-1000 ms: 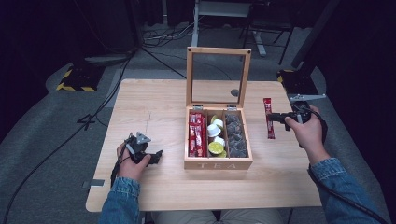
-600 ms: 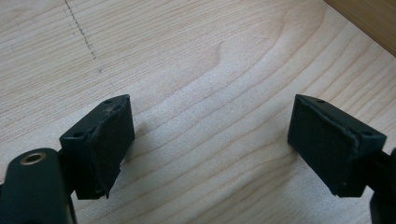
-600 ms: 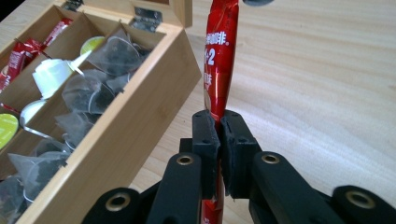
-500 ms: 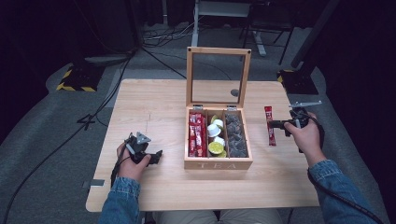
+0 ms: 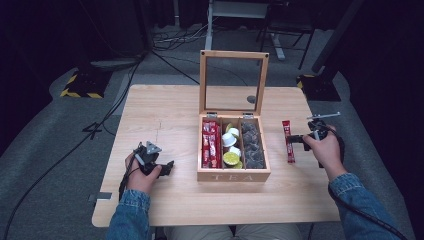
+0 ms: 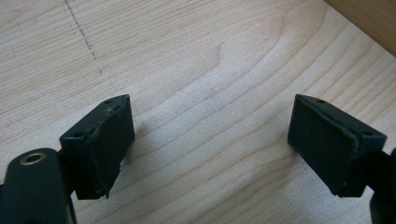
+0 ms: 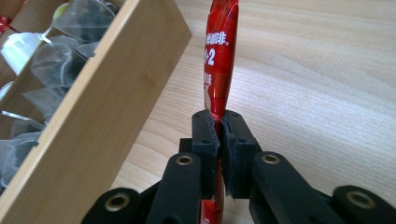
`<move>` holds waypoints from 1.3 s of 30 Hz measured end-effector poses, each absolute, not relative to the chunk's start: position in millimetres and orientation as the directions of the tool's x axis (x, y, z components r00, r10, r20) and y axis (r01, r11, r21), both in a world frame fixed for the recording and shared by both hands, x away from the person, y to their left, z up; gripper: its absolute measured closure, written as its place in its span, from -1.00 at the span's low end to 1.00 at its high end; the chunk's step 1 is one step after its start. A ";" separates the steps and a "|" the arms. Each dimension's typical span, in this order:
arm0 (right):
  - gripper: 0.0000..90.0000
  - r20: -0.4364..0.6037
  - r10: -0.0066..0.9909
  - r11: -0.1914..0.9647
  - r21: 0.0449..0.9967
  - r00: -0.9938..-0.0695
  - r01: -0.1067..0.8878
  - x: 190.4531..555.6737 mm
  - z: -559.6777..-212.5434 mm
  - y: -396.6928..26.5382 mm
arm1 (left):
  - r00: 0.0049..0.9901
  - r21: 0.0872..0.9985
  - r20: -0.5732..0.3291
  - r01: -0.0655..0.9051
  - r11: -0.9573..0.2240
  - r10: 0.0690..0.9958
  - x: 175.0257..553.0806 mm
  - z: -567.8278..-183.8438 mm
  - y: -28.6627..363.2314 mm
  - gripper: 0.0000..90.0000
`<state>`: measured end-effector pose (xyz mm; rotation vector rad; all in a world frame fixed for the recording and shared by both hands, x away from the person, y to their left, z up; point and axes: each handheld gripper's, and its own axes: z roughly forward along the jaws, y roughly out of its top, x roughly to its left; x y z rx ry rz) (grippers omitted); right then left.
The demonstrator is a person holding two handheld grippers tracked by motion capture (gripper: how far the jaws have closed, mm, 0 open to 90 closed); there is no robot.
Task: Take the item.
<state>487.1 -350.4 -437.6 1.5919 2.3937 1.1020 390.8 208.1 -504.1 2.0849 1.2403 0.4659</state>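
Observation:
My right gripper (image 5: 296, 139) (image 7: 218, 125) is shut on a long red stick sachet (image 5: 288, 141) (image 7: 219, 60), which it holds low over the table just right of the open wooden tea box (image 5: 233, 175) (image 7: 88, 121). In the right gripper view the sachet stands on edge between the pads. The box holds red sachets (image 5: 210, 143) on the left, white and green capsules (image 5: 231, 150) in the middle and clear tea bags (image 5: 251, 143) on the right. My left gripper (image 5: 168, 168) (image 6: 210, 140) rests open on the table left of the box, with bare wood between its jaws.
The box's glass lid (image 5: 234, 82) stands upright behind it. The wooden table (image 5: 165, 110) has bare room at left, front and far right. Cables and a yellow-black striped base (image 5: 79, 86) lie on the dark floor beyond.
My right hand has come down and slightly nearer with the red sachet, which now sits lower beside the box. The left hand has not moved.

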 end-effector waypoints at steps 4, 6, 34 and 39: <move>0.89 0.328 0.833 0.194 0.581 -0.446 0.790 488.6 -442.4 -351.5 | 0.488 0.693 -0.027 0.638 -0.335 0.873 390.8 -504.1 208.1 -0.67; 0.89 0.332 0.835 0.186 0.579 -0.438 0.794 489.0 -443.7 -351.9 | 0.488 0.693 -0.026 0.638 -0.336 0.872 390.7 -504.1 208.1 -0.67; -0.04 0.225 0.831 0.184 0.753 -0.509 0.632 475.2 -418.9 -355.5 | 0.486 0.692 -0.027 0.640 -0.334 0.874 395.7 -504.2 205.6 -0.69; -0.11 0.174 0.813 0.202 0.811 -0.556 0.549 470.4 -403.2 -349.6 | 0.487 0.690 -0.028 0.641 -0.336 0.873 398.4 -504.1 203.9 -0.71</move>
